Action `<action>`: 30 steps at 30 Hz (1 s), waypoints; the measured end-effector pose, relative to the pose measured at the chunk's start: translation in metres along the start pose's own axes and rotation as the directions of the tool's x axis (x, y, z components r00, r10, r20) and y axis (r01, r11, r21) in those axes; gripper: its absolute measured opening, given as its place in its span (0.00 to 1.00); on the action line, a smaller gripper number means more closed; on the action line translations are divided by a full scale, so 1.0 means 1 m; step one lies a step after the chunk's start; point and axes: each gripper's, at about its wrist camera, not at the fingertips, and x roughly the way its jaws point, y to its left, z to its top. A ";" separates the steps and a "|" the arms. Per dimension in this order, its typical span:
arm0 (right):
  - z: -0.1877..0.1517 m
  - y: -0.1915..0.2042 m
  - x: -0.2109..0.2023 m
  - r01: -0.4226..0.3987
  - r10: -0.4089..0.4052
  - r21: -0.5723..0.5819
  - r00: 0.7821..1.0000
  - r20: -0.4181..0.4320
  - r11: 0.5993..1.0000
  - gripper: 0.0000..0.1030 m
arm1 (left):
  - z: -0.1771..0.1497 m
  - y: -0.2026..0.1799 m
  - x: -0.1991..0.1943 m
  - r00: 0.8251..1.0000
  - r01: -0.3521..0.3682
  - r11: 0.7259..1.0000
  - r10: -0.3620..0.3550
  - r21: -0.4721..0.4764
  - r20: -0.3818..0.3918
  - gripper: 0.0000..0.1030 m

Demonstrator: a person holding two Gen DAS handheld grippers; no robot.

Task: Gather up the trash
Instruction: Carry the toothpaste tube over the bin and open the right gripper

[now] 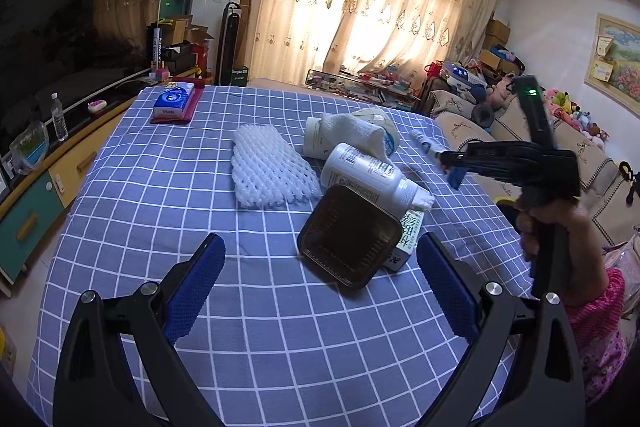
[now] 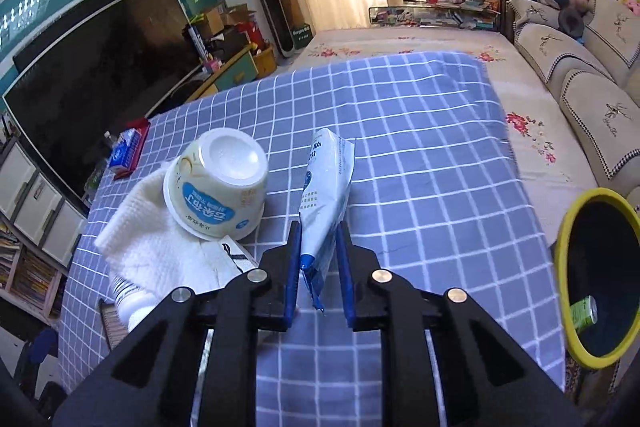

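"Vinda" on tissue pack (image 1: 174, 101)

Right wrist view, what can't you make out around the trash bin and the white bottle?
- Yellow-rimmed bin: right side cut off by the frame edge; only a green can shows inside.
- White bottle: mostly hidden under the white cloth and the right hand-held gripper.

On the blue checked cloth (image 1: 160, 187) there is one white foam net (image 1: 270, 169), one white bottle (image 1: 366, 175), one dark square tub (image 1: 348, 237), one white cup (image 2: 218, 183), one white towel (image 2: 156, 247), one small box (image 1: 406, 241) and one tube (image 2: 326, 195). One can (image 2: 584, 313) lies in one yellow bin (image 2: 560, 247).
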 end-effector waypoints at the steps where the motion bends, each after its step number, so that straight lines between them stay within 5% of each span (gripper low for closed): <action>1: -0.002 -0.004 -0.007 0.001 -0.001 0.006 1.000 0.009 1.000 0.16 | 0.000 -0.001 0.001 1.000 0.002 1.000 -0.002 0.002 -0.001 0.92; 8: -0.014 -0.046 -0.050 0.038 -0.043 0.077 0.997 0.069 0.996 0.16 | -0.002 -0.010 0.008 1.000 0.014 1.000 -0.014 0.016 -0.019 0.92; 13: -0.026 -0.098 -0.074 0.132 -0.149 0.168 0.985 0.089 0.977 0.16 | -0.002 -0.019 0.011 0.999 0.029 0.999 -0.028 0.033 -0.023 0.92; 22: -0.057 -0.191 -0.070 0.287 -0.311 0.332 0.950 0.018 0.899 0.17 | -0.005 -0.030 0.025 0.997 0.055 0.998 -0.052 0.042 -0.061 0.92; 30: -0.071 -0.233 -0.055 0.348 -0.361 0.380 0.932 -0.039 0.857 0.17 | -0.005 -0.042 0.036 0.994 0.066 0.996 -0.061 0.058 -0.088 0.92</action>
